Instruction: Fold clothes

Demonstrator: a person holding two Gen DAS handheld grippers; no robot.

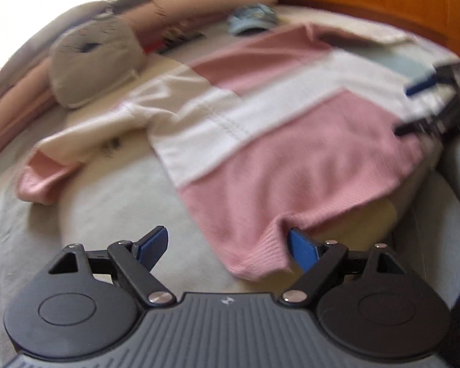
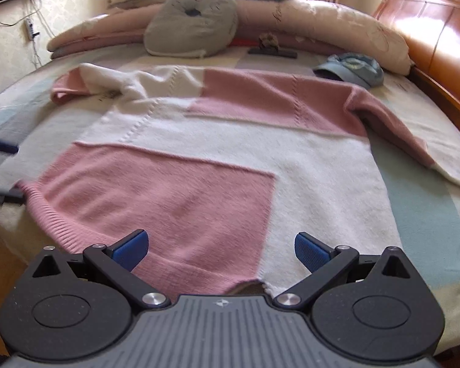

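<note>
A pink and white knitted sweater (image 1: 260,141) lies spread flat on the bed, sleeves out to both sides; it also shows in the right wrist view (image 2: 205,159). My left gripper (image 1: 228,247) is open at the sweater's ribbed bottom hem corner (image 1: 260,260), its right pad touching the hem edge. My right gripper (image 2: 222,250) is open over the bottom hem, with the fabric lying between its blue pads. The right gripper also shows in the left wrist view (image 1: 414,107) at the far hem corner, open.
A grey round cushion (image 2: 190,27), rolled pink bedding (image 2: 322,27), a blue cap (image 2: 349,69) and a dark clip-like object (image 2: 273,50) lie at the far side of the bed. A wooden headboard (image 2: 438,24) stands at the right. The bed's near edge is just below the hem.
</note>
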